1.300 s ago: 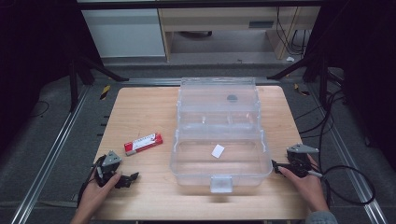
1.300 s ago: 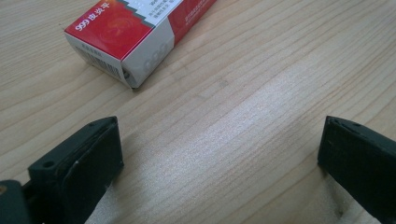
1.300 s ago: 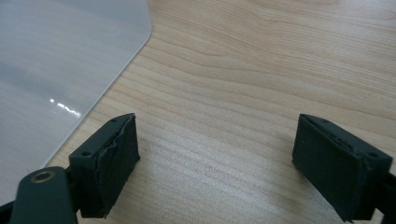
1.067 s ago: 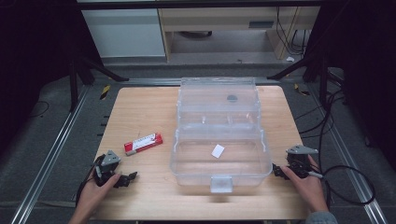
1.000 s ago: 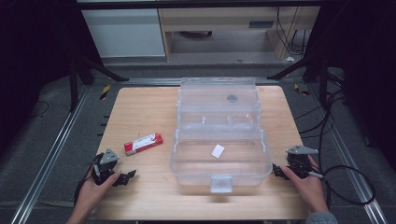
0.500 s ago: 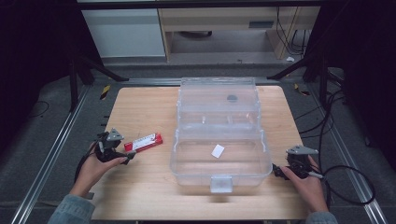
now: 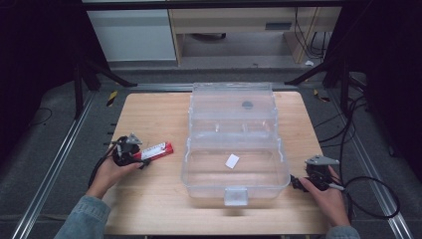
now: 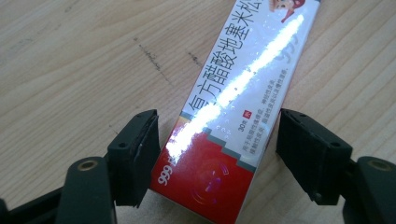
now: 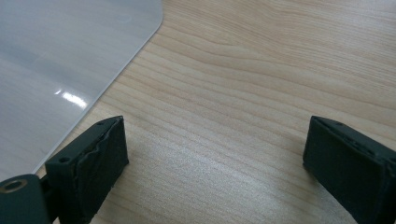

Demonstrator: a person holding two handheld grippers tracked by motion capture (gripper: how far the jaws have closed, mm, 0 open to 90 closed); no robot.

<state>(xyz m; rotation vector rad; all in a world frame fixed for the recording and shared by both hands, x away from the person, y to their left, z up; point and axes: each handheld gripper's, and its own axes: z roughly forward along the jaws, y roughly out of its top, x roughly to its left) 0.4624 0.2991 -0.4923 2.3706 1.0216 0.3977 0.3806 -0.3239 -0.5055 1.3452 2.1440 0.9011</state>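
Observation:
A red and white carton (image 7: pixel 158 149) with printed characters lies flat on the wooden table (image 7: pixel 149 199), left of a clear plastic case (image 7: pixel 185 169). My left gripper (image 7: pixel 141 158) straddles the carton's red end (image 8: pixel 205 182). In the left gripper view the gripper (image 8: pixel 217 119) has its jaws either side of the carton. They have just been closing; the left pad is at the carton's edge and a gap remains on the other side. My right gripper (image 7: pixel 294 182) rests by the case's front right corner. Its jaws (image 9: pixel 217 130) stand open over bare wood.
The clear case stands open with its lid (image 7: pixel 231 102) laid back; a small white piece (image 7: pixel 232 160) lies in its tub and a dark round spot (image 7: pixel 247 104) shows in the lid. Its corner (image 9: pixel 70 60) lies just left of my right gripper. Cables (image 7: pixel 373 194) trail off the table's right.
My left hand has moved from the table's front edge up to the carton, and its jaws now bracket the carton's red end. The right hand has stayed put.

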